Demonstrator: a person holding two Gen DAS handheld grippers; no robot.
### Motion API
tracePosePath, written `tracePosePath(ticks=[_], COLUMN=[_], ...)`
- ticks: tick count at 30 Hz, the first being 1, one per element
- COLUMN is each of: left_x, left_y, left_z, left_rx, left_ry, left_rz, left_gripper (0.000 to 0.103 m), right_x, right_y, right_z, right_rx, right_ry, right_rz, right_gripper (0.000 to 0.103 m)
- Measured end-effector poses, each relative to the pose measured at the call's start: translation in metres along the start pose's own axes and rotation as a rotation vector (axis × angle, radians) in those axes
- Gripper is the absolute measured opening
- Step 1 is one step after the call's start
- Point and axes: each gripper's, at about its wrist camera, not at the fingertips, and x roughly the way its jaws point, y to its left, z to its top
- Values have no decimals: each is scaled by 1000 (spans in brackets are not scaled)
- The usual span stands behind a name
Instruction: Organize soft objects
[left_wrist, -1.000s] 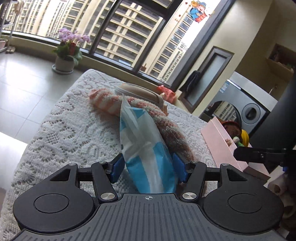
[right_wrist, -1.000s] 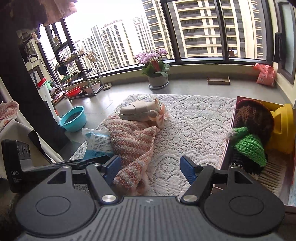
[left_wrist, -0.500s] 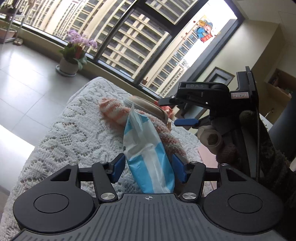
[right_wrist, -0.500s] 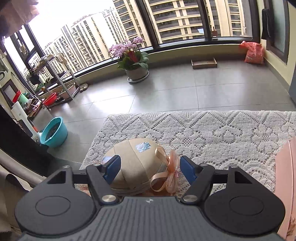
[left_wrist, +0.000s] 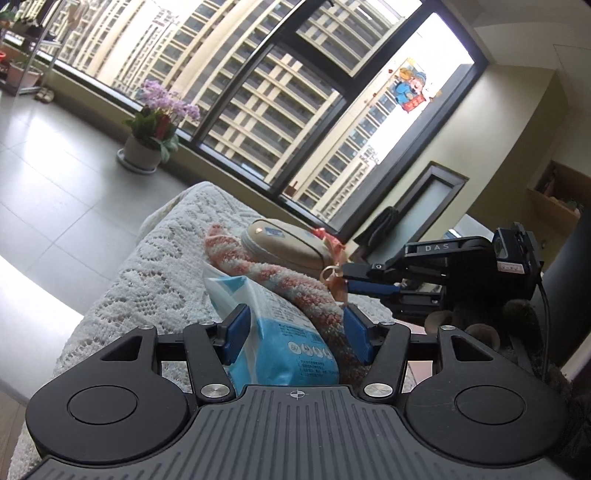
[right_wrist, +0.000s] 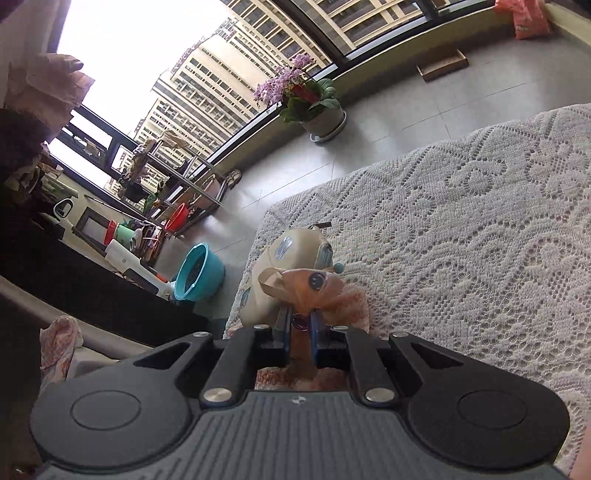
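A blue and white tissue pack lies on the white lace cloth, between the fingers of my left gripper, which is open around it. A pink striped knitted cloth lies beside it, with a beige pouch on its far end. My right gripper is shut on the orange ribbon bow of the beige pouch. In the left wrist view the right gripper reaches in from the right to the bow.
A potted orchid stands on the floor by the window. A teal basin and a cluttered shelf rack stand on the floor left of the table. The lace cloth spreads to the right.
My right gripper has come down to the pouch and shut on its ribbon bow. My left gripper has opened wider around the tissue pack, which now lies lower.
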Motion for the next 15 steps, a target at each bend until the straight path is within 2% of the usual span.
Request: tracePosePath(ticks=[6,8,11,15], left_x=[-2,-7,-9,9], left_y=[-8,-18,-41,-73], left_z=[0,0,-1,-3], left_rx=[39,69,141,229], left_ry=[-12,-11,16,65], left_rz=[11,3,-28,24], left_gripper=[60,60,60,61], right_x=[-66,-94,-136,-177], right_y=[17,16,14,0], right_z=[-48,-72,-115,-165], right_rx=[-140,-184,-309,-389], right_ry=[8,0,-51,-95], right_rz=[6,-17,-127,-284], right_gripper=[11,11,11,11])
